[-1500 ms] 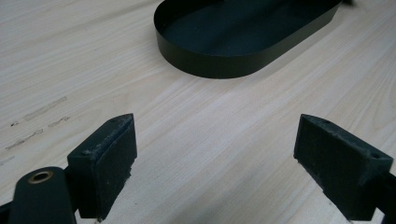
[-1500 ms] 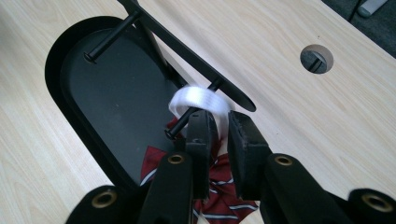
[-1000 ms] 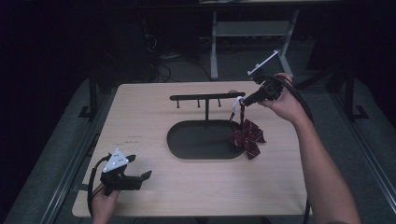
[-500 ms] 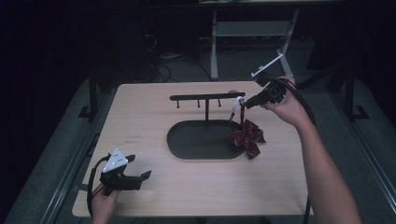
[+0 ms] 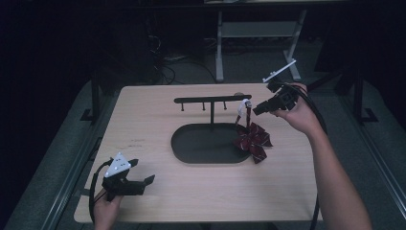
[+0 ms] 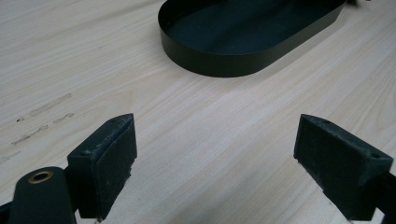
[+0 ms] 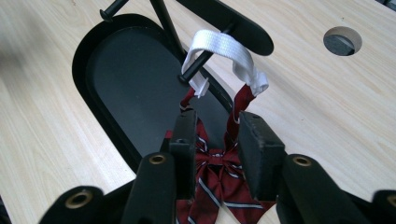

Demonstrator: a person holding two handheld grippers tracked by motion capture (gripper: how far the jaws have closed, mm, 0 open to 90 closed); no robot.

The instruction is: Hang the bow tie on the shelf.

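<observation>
Between the just-opening, half-parted jaws of your right gripper (image 7: 217,149), which pinch nothing, the soft, light bow tie (image 7: 219,179) hangs by its white strap (image 7: 224,49) from a peg of the black stand (image 5: 212,100), long axis vertical, bow down over the counter (image 5: 143,115); grab that strap.
</observation>
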